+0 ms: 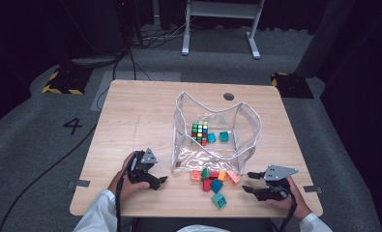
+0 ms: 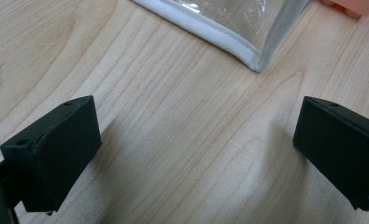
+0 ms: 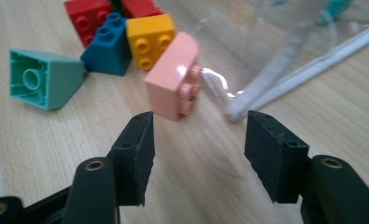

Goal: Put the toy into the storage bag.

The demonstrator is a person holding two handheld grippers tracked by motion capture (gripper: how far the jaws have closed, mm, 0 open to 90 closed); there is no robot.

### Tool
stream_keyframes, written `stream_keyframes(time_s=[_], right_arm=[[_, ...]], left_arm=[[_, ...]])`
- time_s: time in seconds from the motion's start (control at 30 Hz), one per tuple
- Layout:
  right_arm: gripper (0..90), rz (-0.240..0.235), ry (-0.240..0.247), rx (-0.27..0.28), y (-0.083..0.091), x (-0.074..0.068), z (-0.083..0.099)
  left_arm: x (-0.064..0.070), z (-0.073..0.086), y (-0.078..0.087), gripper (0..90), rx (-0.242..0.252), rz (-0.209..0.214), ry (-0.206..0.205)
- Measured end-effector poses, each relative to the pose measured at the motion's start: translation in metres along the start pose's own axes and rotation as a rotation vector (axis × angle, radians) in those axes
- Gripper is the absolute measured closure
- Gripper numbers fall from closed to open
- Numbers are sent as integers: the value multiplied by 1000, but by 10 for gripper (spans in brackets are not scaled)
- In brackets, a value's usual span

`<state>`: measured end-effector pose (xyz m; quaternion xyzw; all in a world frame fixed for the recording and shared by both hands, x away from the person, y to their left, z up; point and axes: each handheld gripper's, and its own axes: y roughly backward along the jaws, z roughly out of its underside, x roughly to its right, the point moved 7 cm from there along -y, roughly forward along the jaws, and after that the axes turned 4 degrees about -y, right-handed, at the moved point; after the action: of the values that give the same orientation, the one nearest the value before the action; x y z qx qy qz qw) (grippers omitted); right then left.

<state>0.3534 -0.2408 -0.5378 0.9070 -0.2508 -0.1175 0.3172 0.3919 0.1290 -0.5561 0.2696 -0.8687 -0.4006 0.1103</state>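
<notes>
The person is sitting at the near edge of the wooden table (image 1: 130,121), holding a gripper in each hand; the left gripper (image 1: 154,181) is resting low over bare wood just left of the clear plastic bag (image 1: 213,130), its jaws standing wide apart and gripping nothing; in the left gripper view the bag's white-piped corner (image 2: 254,60) is lying just beyond the open jaws, with an orange brick's edge (image 2: 355,5) peeking in at the top right. The right gripper (image 1: 249,182) is hovering at the near right of the table, pointing towards the pile of bricks; its jaws are standing open too, about halfway, and holding nothing; in the right gripper view the pink brick (image 3: 173,81) is lying on its side just ahead of the left jaw, touching the bag's edge; beside it the yellow brick (image 3: 150,39), the blue brick (image 3: 108,46) and the red bricks (image 3: 86,21) are crowding together, and the mint-green brick (image 3: 44,79) is lying tipped over with its hollow underside showing, touching the blue one.

The bag is standing open in the middle of the table, its mouth gaping upward; inside it a puzzle cube (image 1: 199,133) is sitting near the back wall, with two teal bricks (image 1: 217,137) just beside it. The loose bricks are lying in a cluster on the wood just in front of the bag, between the two grippers.
</notes>
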Motion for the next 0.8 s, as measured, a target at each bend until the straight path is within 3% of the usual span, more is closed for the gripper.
stream_keyframes(time_s=[0.1, 0.57, 0.7, 0.8], right_arm=[[437, -18, 5, 8, -9, -6, -3], [423, 12, -5, -15, -30, -10, -10], [456, 25, -14, -12, -32, -11, -13], [546, 34, -12, -4, -33, -11, -14]], left_arm=[[0, 0, 0, 8, -1, 0, 0], [0, 0, 0, 8, 0, 0, 0], [0, 0, 0, 8, 0, 0, 0], [0, 0, 0, 8, 0, 0, -1]])
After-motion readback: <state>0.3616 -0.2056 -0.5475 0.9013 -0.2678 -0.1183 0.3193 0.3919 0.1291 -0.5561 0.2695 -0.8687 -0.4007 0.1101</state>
